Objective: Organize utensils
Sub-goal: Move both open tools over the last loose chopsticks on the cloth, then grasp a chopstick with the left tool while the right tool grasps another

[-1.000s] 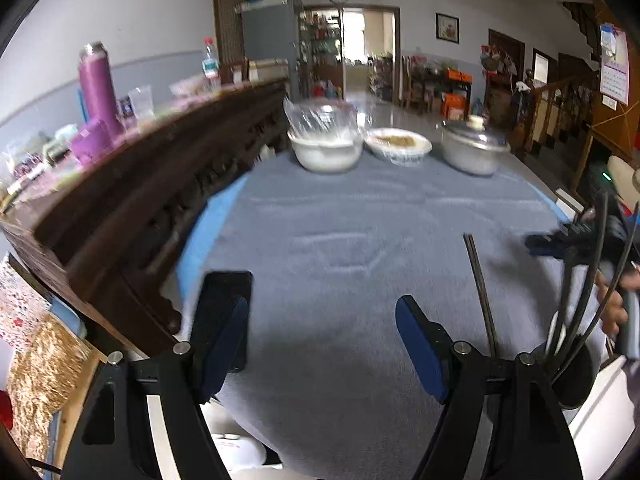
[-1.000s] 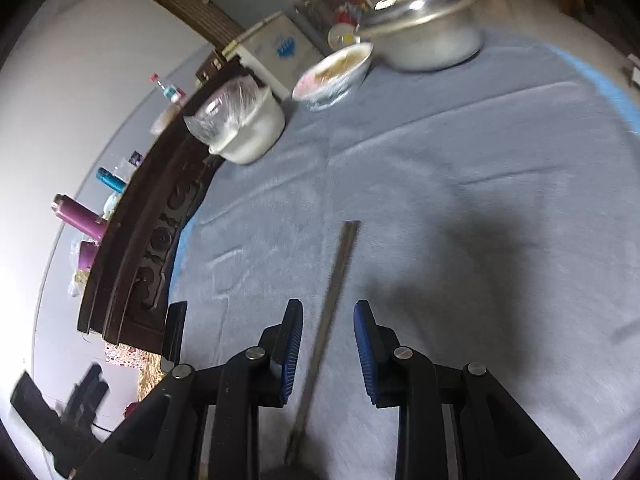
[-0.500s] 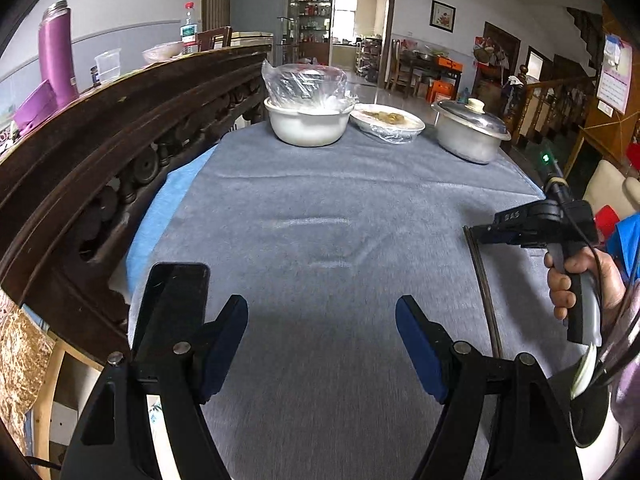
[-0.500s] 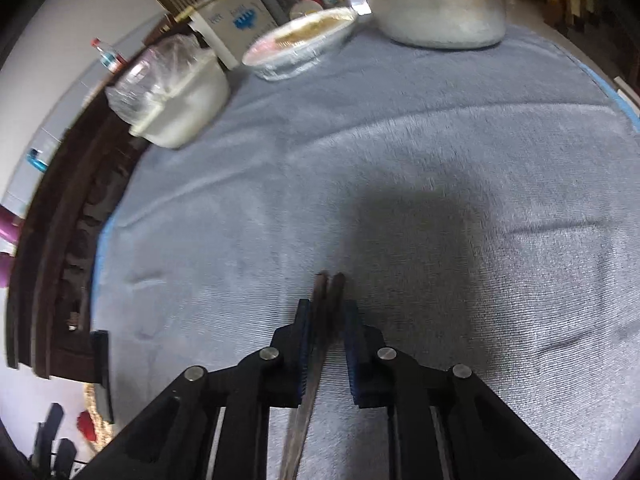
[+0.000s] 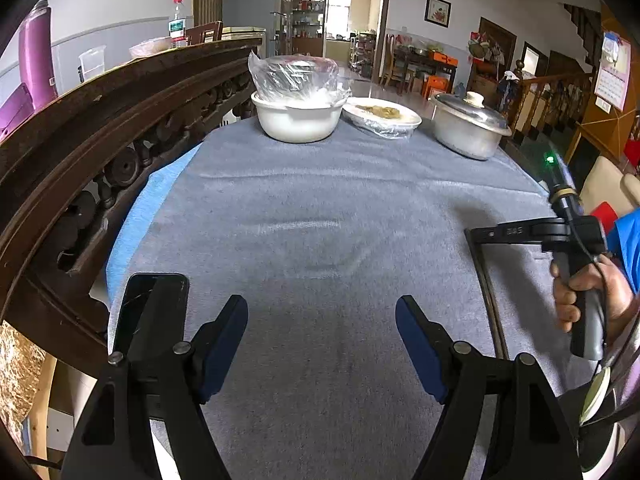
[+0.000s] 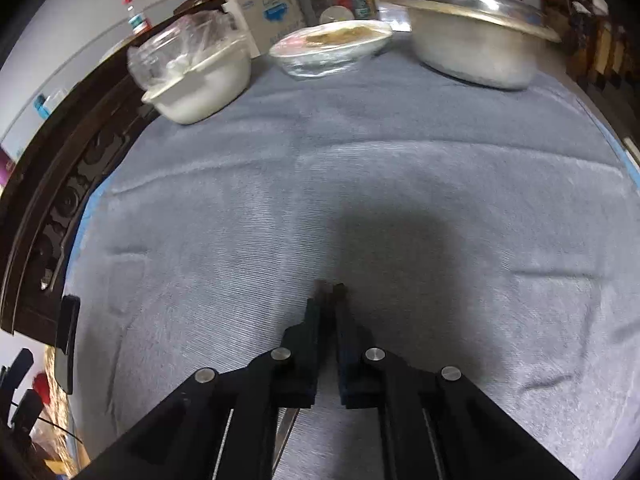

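1. Pinching the pair of dark wooden chopsticks (image 6: 329, 290) by their far tips, our right claw (image 6: 327, 308) is pressed together near the desk's (image 5: 320, 208) right edge.
2. Their long axis runs back toward the near edge; our left claw (image 5: 320, 320) stands spread and empty, well apart.

Chopsticks (image 6: 329, 292): only tips showed past pads; rest hidden by gripper (image 6: 328, 312). Phone (image 5: 140, 312): partly covered by left finger. Pot (image 6: 476, 40): motion-blurred. Purple flask (image 5: 36, 60): cut by frame edge. Shelf contents beyond doorway: too small.
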### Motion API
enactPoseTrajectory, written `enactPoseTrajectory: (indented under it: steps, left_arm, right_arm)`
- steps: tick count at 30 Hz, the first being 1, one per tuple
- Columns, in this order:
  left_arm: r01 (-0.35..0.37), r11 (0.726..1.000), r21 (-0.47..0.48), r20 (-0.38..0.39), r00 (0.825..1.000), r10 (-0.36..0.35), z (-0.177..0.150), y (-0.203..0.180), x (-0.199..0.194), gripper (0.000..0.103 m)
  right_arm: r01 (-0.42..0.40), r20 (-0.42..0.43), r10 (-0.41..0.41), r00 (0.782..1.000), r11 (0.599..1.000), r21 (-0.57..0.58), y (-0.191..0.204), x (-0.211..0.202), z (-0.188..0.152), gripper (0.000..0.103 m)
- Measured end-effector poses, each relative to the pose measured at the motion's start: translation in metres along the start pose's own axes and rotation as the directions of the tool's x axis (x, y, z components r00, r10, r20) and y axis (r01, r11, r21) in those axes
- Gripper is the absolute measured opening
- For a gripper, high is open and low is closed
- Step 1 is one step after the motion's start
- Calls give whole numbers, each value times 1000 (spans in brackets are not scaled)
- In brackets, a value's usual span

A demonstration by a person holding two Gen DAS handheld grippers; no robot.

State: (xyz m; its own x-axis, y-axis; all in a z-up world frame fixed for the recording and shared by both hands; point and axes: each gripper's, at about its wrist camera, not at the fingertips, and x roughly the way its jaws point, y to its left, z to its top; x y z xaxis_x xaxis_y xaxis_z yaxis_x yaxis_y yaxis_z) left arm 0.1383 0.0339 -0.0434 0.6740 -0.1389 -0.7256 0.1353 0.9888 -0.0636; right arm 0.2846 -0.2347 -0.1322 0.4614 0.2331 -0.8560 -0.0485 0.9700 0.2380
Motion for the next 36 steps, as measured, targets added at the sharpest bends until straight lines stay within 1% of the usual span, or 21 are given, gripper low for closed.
enactPoseTrajectory:
  steps: [1,3,5,7,8,9,11,12,13,15,16,18,20,23,25,29,31,32,33,35,36]
  left_arm:
    - [-1,1000,6,-1,1000,1,1,-2,2,77]
    - [0,1000,24,0,1000,0,4,-6,5,77]
    - [2,999,44,0,1000,-2,8,-11,10,77]
    - [23,998,64,-3,1000,-22,14,-19,17,77]
    - [46,996,76,-7,999,-46,20,-24,23,77]
    - [73,993,92,-13,997,-72,26,-30,32,77]
    - [118,986,114,-35,993,-115,39,-42,51,77]
    - [155,980,123,-65,987,-148,47,-50,65,77]
    - [175,977,124,-85,983,-165,52,-54,73,77]
    - [230,967,114,-150,966,-212,63,-71,101,77]
    - [249,962,111,-166,959,-229,64,-76,107,77]
    - [307,946,105,-202,938,-281,68,-94,121,77]
    - [337,934,116,-216,927,-307,68,-108,127,77]
    - [342,928,149,-230,925,-304,68,-125,134,77]
    - [324,932,165,-241,929,-281,68,-129,139,77]
    - [316,937,147,-276,923,-268,68,-135,151,77]
    - [277,946,167,-288,932,-222,67,-139,156,77]
    - [261,950,171,-298,933,-203,66,-140,159,77]
    - [254,950,179,-282,939,-198,66,-140,157,77]
    - [221,952,210,-285,946,-156,65,-145,160,77]
    - [212,954,214,-288,947,-146,66,-148,161,77]
  right_arm:
    - [-9,1,8,1000,1000,17,-6,-3,-2,7]
    - [2,-3,-2,1000,999,38,-17,-5,-5,7]
    - [-11,-2,11,1000,997,78,-31,-10,-10,6]
    - [-9,-1,9,1000,994,111,-41,-13,-12,7]
    - [-20,-3,20,1000,990,139,-47,-15,-13,7]
    - [-50,-6,52,999,984,170,-52,-16,-12,10]
    - [-118,1,120,993,968,221,-59,-20,-12,10]
    - [-133,12,134,991,964,232,-60,-22,-12,10]
    - [-148,26,146,989,958,244,-61,-24,-12,10]
    - [-190,56,182,982,947,258,-64,-30,-15,11]
    - [-205,65,195,979,943,264,-65,-32,-17,11]
    - [-217,76,204,976,940,262,-69,-37,-19,11]
    - [-225,89,209,974,940,255,-72,-43,-22,11]
    - [-233,102,213,972,936,264,-80,-45,-26,11]
    - [-230,108,208,972,934,272,-83,-47,-27,11]
    - [-241,110,218,970,925,293,-89,-46,-34,11]
    - [-245,111,222,969,923,297,-91,-45,-36,11]
    - [-249,113,225,968,922,298,-92,-45,-37,11]
    - [-251,115,226,967,921,298,-92,-46,-38,11]
    - [-255,121,228,966,919,301,-94,-46,-39,11]
    - [-258,124,230,965,917,305,-95,-47,-41,11]
